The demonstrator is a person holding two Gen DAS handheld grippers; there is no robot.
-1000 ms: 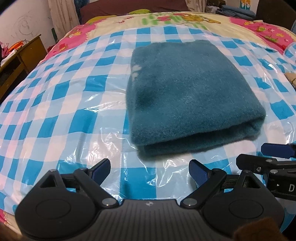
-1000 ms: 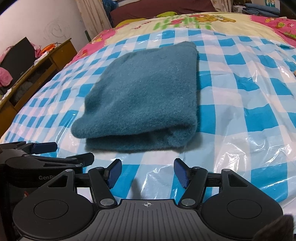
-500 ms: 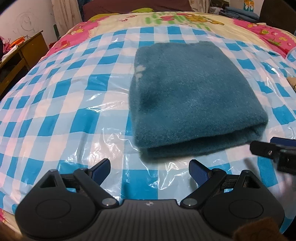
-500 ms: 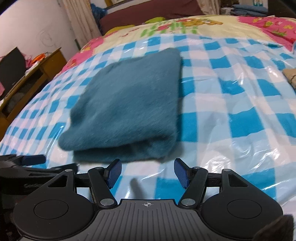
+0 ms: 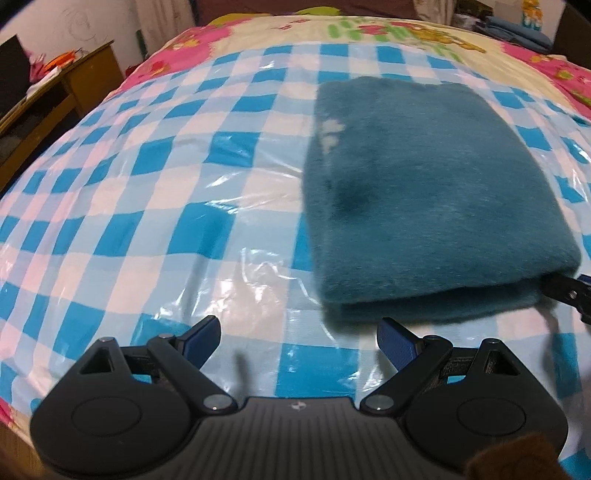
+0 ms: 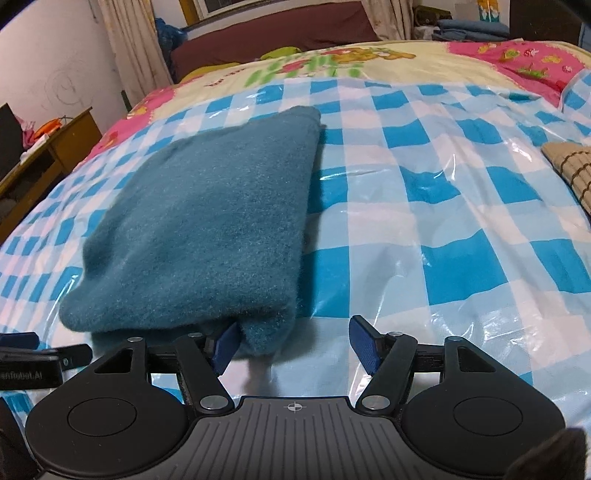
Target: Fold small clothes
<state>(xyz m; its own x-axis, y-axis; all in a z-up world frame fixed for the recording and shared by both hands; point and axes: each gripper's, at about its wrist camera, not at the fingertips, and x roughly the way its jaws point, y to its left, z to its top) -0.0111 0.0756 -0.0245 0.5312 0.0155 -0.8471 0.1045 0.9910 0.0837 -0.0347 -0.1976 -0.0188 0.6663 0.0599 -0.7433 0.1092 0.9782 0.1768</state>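
A teal fleece garment lies folded in a thick rectangle on the blue-and-white checked bed cover. It also shows in the right wrist view. My left gripper is open and empty, just in front of the garment's near left corner. My right gripper is open, with its jaws around the garment's near right corner and its left fingertip against the folded edge. The right gripper's tip shows at the right edge of the left wrist view, touching that corner.
A clear plastic sheet covers the checked cloth. A tan checked cloth lies at the bed's right edge. A wooden desk stands to the left. Folded blue clothes are stacked beyond the bed's far end.
My right gripper has moved forward and right to the garment's near right corner. My left gripper has shifted left, so the garment sits further right in its view.
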